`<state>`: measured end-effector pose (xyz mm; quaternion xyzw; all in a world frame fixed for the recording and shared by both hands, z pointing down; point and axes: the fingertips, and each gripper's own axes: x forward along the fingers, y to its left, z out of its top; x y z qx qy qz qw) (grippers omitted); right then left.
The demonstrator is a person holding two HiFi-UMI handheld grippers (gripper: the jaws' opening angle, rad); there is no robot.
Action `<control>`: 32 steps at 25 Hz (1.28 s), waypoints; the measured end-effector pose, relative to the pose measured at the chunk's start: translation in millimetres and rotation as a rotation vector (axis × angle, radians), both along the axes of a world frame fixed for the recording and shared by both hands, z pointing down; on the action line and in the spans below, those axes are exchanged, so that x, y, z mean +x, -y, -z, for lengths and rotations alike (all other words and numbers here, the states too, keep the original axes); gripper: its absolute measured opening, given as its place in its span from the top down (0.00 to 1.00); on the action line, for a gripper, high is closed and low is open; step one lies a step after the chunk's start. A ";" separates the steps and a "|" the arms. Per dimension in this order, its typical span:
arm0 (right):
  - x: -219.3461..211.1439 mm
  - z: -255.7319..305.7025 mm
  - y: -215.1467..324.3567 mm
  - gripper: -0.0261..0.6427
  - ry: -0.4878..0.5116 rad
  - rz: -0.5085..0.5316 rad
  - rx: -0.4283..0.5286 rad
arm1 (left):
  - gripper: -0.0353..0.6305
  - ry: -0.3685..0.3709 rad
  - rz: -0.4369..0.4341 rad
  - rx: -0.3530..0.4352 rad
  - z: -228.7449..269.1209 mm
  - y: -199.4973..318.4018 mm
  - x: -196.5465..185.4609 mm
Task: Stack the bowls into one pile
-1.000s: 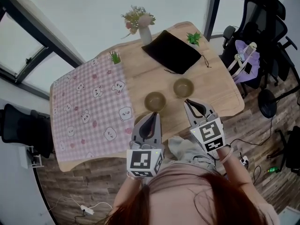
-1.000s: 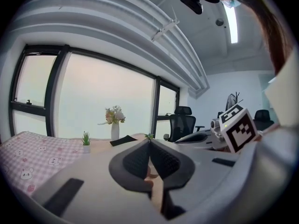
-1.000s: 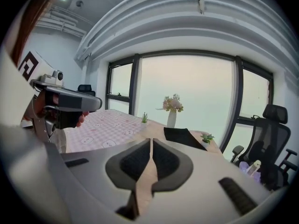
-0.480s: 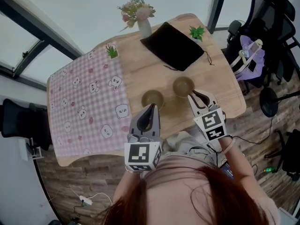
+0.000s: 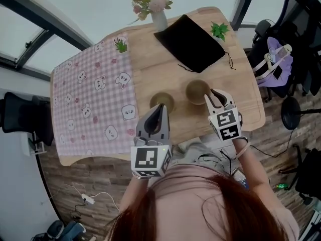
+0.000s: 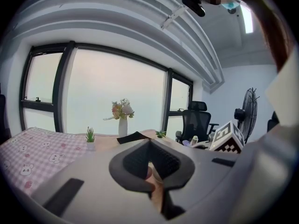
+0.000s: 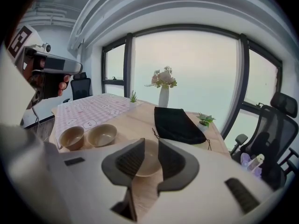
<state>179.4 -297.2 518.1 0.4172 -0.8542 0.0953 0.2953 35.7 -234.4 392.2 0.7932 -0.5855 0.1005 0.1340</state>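
Right gripper view alone shows three bowls (image 7: 102, 134). The right gripper (image 7: 149, 146), jaws parted, faces the bowl (image 7: 147, 166) nearest the black pouch (image 7: 177, 122); the left gripper (image 6: 149, 144) is closed.

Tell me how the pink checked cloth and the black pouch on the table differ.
The pink checked cloth is printed with little animal faces; the black pouch is plain. The cloth is far larger, covering the left end of the wooden table, while the pouch takes a small patch near the far edge. The pouch trails a drawstring cord; the cloth has none. Both lie flat on the table.
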 end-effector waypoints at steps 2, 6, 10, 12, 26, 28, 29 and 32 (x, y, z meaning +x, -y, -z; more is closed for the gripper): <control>1.9 -8.6 7.1 0.85 0.000 0.002 -0.017 | 0.93 0.000 0.010 -0.001 -2.3 6.3 2.0; 5.5 -25.6 19.3 0.84 -0.002 -0.003 -0.046 | 0.93 0.013 0.035 -0.001 -7.4 16.6 2.5; 9.8 -42.0 27.4 0.84 -0.008 -0.011 -0.067 | 0.93 0.011 0.061 -0.004 -11.1 22.2 0.2; 11.5 -50.7 29.8 0.84 -0.004 -0.021 -0.091 | 0.93 0.005 0.069 -0.013 -13.7 24.7 -0.7; 16.1 -101.8 48.8 0.83 0.038 -0.145 -0.250 | 0.93 -0.016 0.077 -0.047 -25.7 52.8 -9.6; 15.6 -106.0 48.8 0.84 0.047 -0.160 -0.271 | 0.93 -0.018 0.072 -0.050 -26.4 55.6 -11.1; 15.1 -107.9 48.9 0.84 0.049 -0.165 -0.278 | 0.93 -0.018 0.069 -0.052 -26.5 57.1 -12.1; 14.6 -114.5 49.2 0.84 0.045 -0.179 -0.298 | 0.93 -0.020 0.058 -0.055 -26.3 60.8 -15.0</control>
